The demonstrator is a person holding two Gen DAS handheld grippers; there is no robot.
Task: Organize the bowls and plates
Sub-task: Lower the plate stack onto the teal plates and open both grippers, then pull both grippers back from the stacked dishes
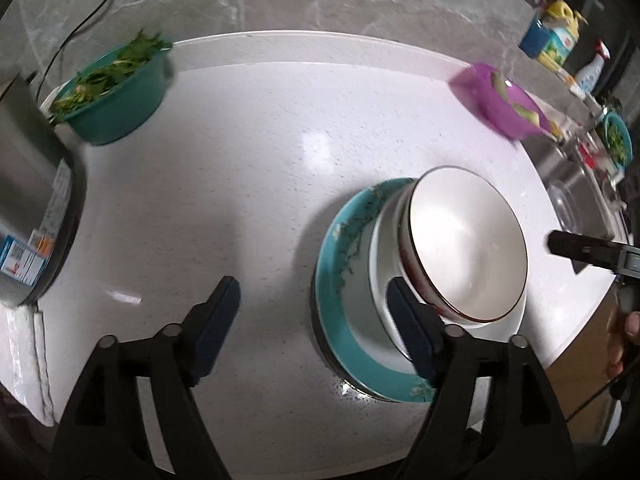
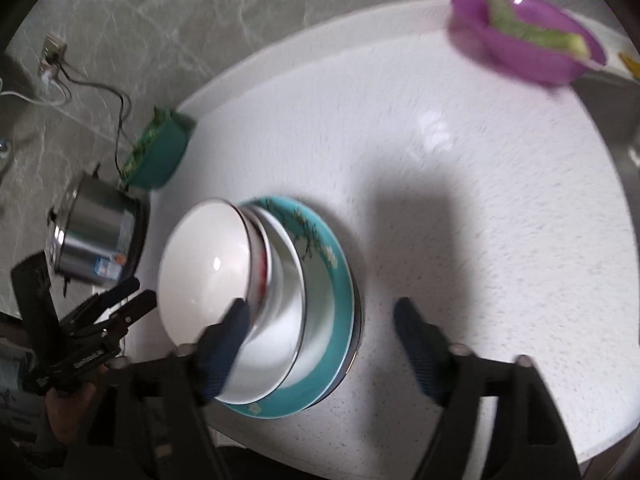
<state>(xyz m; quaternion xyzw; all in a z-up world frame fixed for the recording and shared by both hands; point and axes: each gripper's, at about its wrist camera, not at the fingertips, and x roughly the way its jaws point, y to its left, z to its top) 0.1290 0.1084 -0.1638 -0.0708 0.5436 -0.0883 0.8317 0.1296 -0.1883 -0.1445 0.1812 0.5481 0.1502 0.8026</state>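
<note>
A stack stands on the white counter (image 1: 240,160): a teal plate (image 1: 348,344) with a floral rim at the bottom, a white bowl (image 1: 380,280) on it, and a cream bowl (image 1: 468,244) with a dark rim on top, tilted. My left gripper (image 1: 314,296) is open and empty above the counter, and its right finger overlaps the stack's near left side. One finger (image 1: 568,248) of my right gripper shows beyond the stack. In the right wrist view, my right gripper (image 2: 322,308) is open and empty, its left finger in front of the cream bowl (image 2: 208,260) over the teal plate (image 2: 332,280). My left gripper (image 2: 136,294) shows at the left.
A teal bowl of greens (image 1: 116,92) sits at the back left, and a purple bowl (image 1: 504,100) with green pieces at the back right. A steel pot (image 1: 32,200) stands at the left edge. A sink (image 1: 580,200) and bottles (image 1: 552,36) lie to the right.
</note>
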